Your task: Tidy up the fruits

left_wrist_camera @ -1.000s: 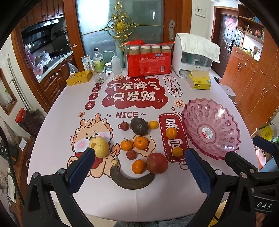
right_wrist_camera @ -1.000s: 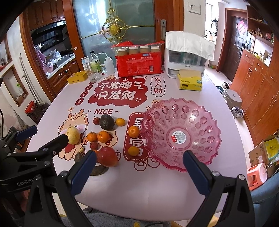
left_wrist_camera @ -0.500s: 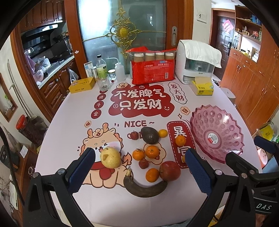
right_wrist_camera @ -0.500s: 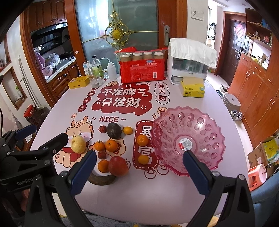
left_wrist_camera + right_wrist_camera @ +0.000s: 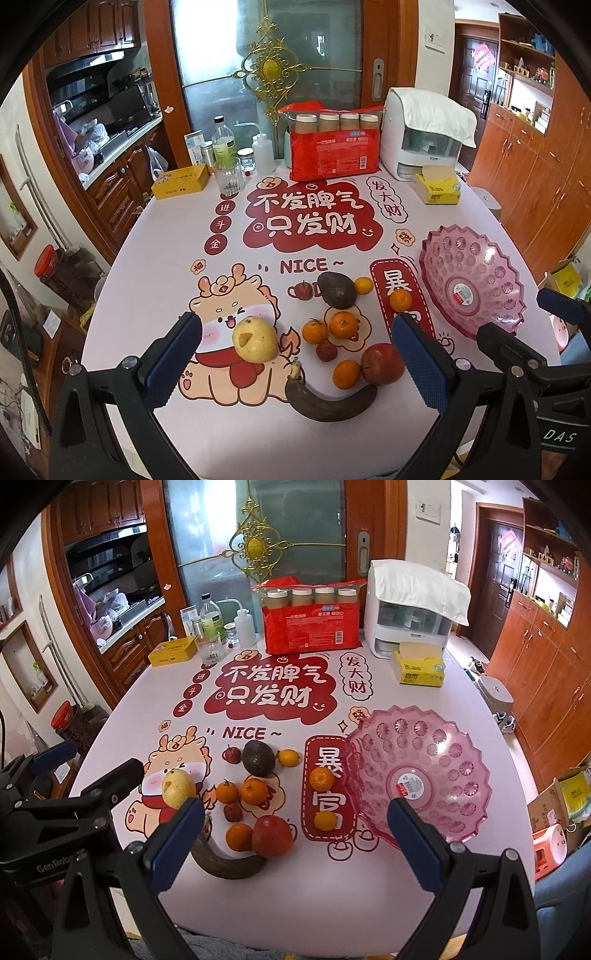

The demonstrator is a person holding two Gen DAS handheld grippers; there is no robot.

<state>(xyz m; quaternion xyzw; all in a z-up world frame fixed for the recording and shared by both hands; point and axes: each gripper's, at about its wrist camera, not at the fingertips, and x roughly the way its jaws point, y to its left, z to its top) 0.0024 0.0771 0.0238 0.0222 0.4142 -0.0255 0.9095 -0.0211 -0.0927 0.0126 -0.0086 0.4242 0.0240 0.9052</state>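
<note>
Here the right wrist view shows the whole pink bowl [image 5: 417,775], empty, right of the fruit on the table [image 5: 369,886]; the left wrist view cuts its near rim behind a finger. Both the left gripper [image 5: 295,360] and the right gripper [image 5: 295,838] hang released, jaws wide, grasping nothing. The dark banana [image 5: 328,400] is partly hidden in the right view. Counted: one pear [image 5: 255,338], one avocado [image 5: 337,290], one red apple [image 5: 382,363], seven oranges, three small red fruits.
</note>
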